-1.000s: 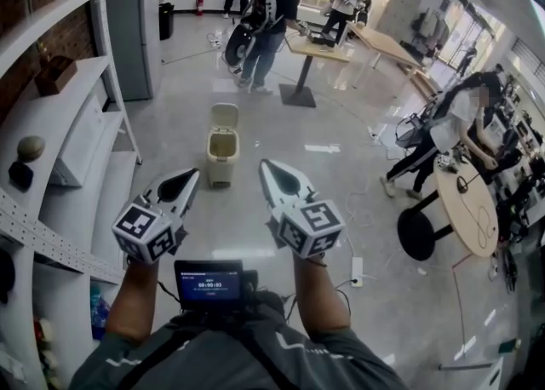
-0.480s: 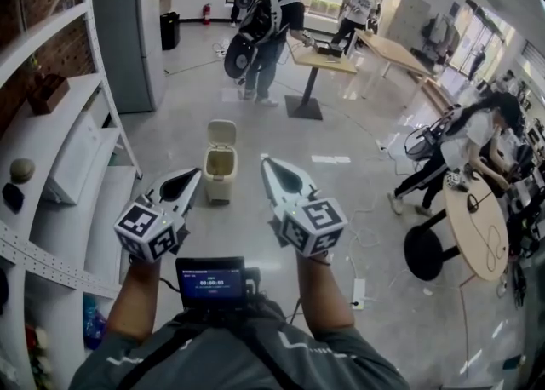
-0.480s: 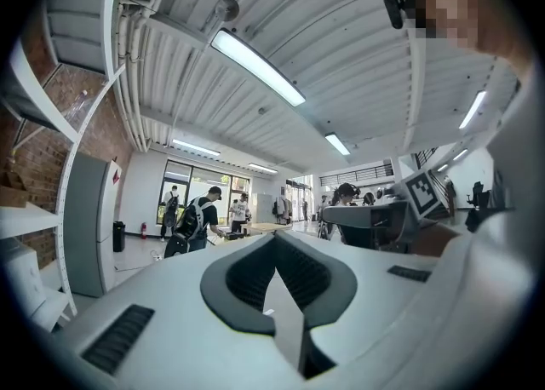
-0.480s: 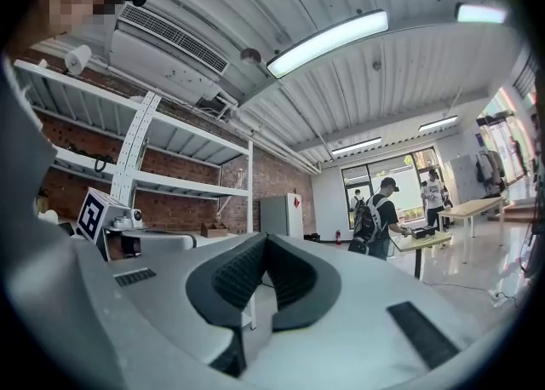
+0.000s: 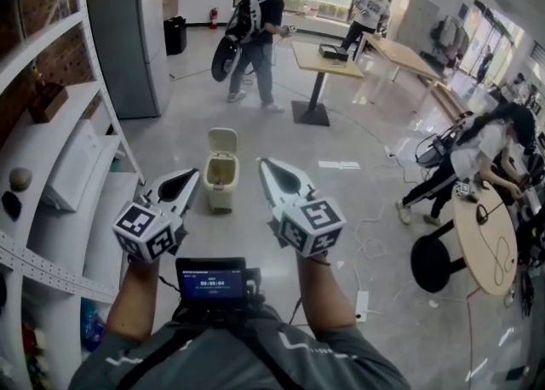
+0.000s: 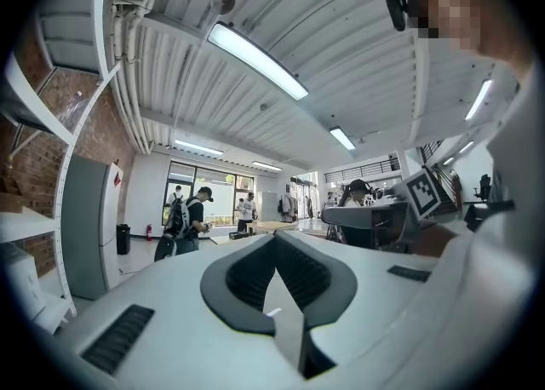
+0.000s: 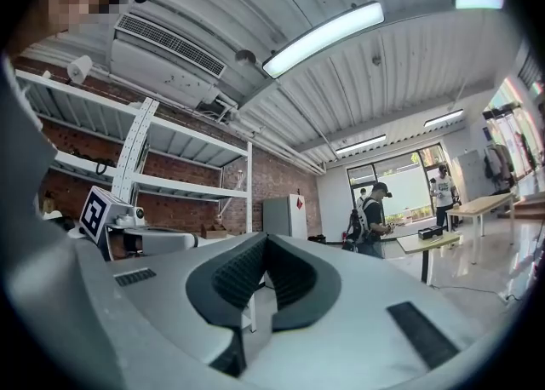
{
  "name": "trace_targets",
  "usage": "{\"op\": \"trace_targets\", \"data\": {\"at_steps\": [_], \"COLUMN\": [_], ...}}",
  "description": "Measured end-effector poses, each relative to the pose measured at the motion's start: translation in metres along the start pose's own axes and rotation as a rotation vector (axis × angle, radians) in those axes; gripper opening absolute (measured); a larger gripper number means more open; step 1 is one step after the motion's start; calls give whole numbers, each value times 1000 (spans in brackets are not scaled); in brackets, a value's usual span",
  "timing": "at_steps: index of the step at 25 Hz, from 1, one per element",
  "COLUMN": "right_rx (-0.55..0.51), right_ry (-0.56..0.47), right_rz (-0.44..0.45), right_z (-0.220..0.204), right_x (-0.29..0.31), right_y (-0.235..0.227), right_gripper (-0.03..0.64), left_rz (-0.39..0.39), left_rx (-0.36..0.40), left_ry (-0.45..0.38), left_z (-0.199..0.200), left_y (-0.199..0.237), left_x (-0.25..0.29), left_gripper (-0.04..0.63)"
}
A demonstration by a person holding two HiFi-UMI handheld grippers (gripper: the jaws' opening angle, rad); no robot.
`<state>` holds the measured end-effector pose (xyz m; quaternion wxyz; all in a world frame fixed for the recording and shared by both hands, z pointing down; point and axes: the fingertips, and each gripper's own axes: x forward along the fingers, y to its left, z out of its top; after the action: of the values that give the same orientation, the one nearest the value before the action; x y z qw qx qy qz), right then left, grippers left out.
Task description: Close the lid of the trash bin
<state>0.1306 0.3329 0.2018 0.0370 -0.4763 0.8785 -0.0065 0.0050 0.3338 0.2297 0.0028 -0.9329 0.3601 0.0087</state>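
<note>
A small cream trash bin (image 5: 220, 184) stands on the glossy floor a few steps ahead, its lid (image 5: 223, 140) tipped up and open. In the head view it shows between my two grippers, well beyond both. My left gripper (image 5: 189, 176) is held at chest height with its jaws together and nothing in them; my right gripper (image 5: 266, 165) is held the same way. Both gripper views point upward at the ceiling, with the left gripper (image 6: 274, 242) and right gripper (image 7: 265, 242) each shut and empty. The bin is out of sight there.
White shelving (image 5: 81, 146) runs along the left, with a grey cabinet (image 5: 128, 39) behind it. A person with a backpack (image 5: 258, 26) stands by a table (image 5: 325, 58) further back. At the right are a round table (image 5: 487, 239), a black stool (image 5: 433, 262), a seated person (image 5: 473, 154) and a floor power strip (image 5: 361, 304).
The bin has drifted lower in the head view and looks a little nearer. Both grippers keep the same pose, shut and empty. The person with the backpack has shifted by the table.
</note>
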Motion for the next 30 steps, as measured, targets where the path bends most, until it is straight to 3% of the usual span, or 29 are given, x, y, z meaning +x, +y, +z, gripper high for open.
{"op": "trace_targets", "data": {"at_steps": [12,30], "right_rx": [18,16], "right_ry": [37,69], "right_rz": [-32,-97], "right_z": [-12,-20], "right_x": [44,180], "right_y": [-37,-76], "right_gripper": [11,11], "left_rz": [-30,-79], "left_rx": [-44,-75], "left_ry": [1,20], "left_z": [-12,-24], "left_y": [41,173], "left_x": [44,111], "left_gripper": [-5,-5]}}
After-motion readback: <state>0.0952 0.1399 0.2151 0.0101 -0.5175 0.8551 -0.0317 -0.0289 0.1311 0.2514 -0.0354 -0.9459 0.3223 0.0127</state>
